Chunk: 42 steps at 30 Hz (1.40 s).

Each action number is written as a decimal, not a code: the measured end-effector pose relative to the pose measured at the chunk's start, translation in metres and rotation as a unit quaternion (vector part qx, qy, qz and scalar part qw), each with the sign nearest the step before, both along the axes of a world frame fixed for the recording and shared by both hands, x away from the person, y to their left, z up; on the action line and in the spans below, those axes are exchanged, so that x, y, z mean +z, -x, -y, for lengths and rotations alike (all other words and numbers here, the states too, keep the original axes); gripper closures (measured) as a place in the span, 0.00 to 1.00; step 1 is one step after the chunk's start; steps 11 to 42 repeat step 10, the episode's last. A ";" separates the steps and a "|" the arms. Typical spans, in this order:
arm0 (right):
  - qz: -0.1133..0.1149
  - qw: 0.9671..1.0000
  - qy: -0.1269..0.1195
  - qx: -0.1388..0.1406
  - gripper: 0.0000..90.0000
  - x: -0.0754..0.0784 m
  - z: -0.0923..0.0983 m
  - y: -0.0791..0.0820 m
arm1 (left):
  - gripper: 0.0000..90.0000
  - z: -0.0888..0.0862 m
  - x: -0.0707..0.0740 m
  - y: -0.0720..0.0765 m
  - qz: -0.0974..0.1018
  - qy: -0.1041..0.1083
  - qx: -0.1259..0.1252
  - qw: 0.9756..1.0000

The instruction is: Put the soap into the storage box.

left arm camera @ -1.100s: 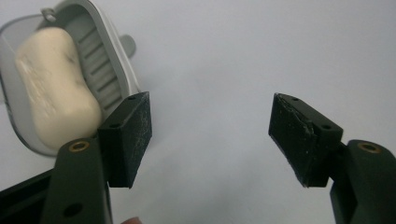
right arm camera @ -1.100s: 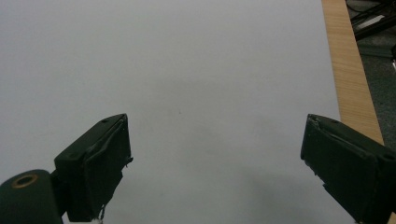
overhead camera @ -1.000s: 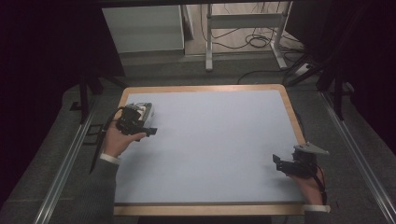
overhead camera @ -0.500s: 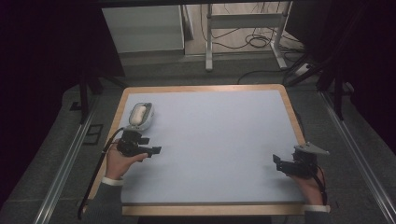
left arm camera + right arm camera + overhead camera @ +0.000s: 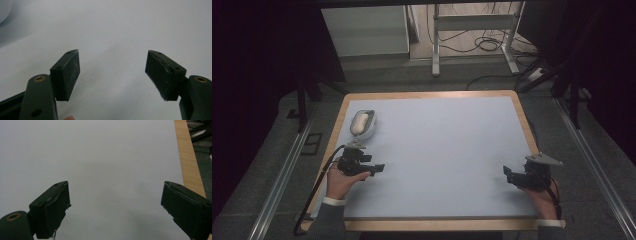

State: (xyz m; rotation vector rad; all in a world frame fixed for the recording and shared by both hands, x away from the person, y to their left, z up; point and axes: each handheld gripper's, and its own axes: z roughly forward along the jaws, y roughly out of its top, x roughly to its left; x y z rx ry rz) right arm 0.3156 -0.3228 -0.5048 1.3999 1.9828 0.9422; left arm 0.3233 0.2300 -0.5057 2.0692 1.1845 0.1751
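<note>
**White mouse lying clear of both open tongs**

The white, rounded plastic computer mouse [image 5: 361,124] is lying on the pale blue tabletop [image 5: 442,150], just beyond the left gripper [image 5: 374,168] and slightly to its left, near but not touching it. The left gripper is sitting in the person's left hand [image 5: 339,182] with its jaws standing well apart; they have just been opening, and only bare tabletop is lying between the black pads [image 5: 71,72]. Well away across the table, the right gripper [image 5: 508,175] is resting in the person's right hand [image 5: 543,197] close to the light wooden table rim [image 5: 524,125], its jaws likewise standing wide apart around nothing.
</note>
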 end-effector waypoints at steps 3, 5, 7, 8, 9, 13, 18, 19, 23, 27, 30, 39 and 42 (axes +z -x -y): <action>0.001 1.000 0.000 0.000 0.09 0.000 0.000 0.000 | 0.31 0.000 -0.001 0.000 -0.001 -0.002 -0.001 1.000; 0.000 1.000 0.000 -0.001 0.09 0.000 0.000 0.000 | 0.31 0.001 -0.001 0.000 -0.001 -0.001 -0.002 1.000; 0.001 1.000 0.000 0.000 0.09 0.000 -0.001 0.000 | 0.31 0.001 -0.001 0.000 -0.001 -0.002 -0.002 1.000; 0.001 1.000 0.000 0.001 0.09 0.000 -0.001 0.000 | 0.31 0.000 -0.001 0.000 0.000 -0.001 -0.001 1.000; 0.001 1.000 0.000 0.002 0.09 0.000 -0.001 0.000 | 0.31 0.000 -0.001 0.000 -0.001 -0.001 -0.001 1.000; 0.002 1.000 -0.001 0.002 0.09 0.000 -0.002 0.000 | 0.31 0.000 -0.001 0.000 -0.001 -0.001 -0.001 1.000; 0.002 1.000 -0.001 0.002 0.09 0.000 -0.002 0.000 | 0.31 0.000 -0.001 0.000 -0.001 -0.001 -0.001 1.000; 0.002 1.000 -0.001 0.002 0.09 0.000 -0.002 0.000 | 0.31 0.000 -0.001 0.000 -0.001 -0.001 -0.001 1.000; 0.002 1.000 -0.001 0.002 0.09 0.000 -0.002 0.000 | 0.31 0.000 -0.001 0.000 -0.001 -0.001 -0.001 1.000; 0.002 1.000 -0.001 0.002 0.09 0.000 -0.002 0.000 | 0.31 0.000 -0.001 0.000 -0.001 -0.001 -0.001 1.000; 0.002 1.000 -0.001 0.002 0.09 0.000 -0.002 0.000 | 0.31 0.000 -0.001 0.000 -0.001 -0.001 -0.001 1.000; 0.002 1.000 -0.001 0.002 0.09 0.000 -0.002 0.000 | 0.31 0.000 -0.001 0.000 -0.001 -0.001 -0.001 1.000; 0.002 1.000 -0.001 0.002 0.09 0.000 -0.002 0.000 | 0.31 0.000 -0.001 0.000 -0.001 -0.001 -0.001 1.000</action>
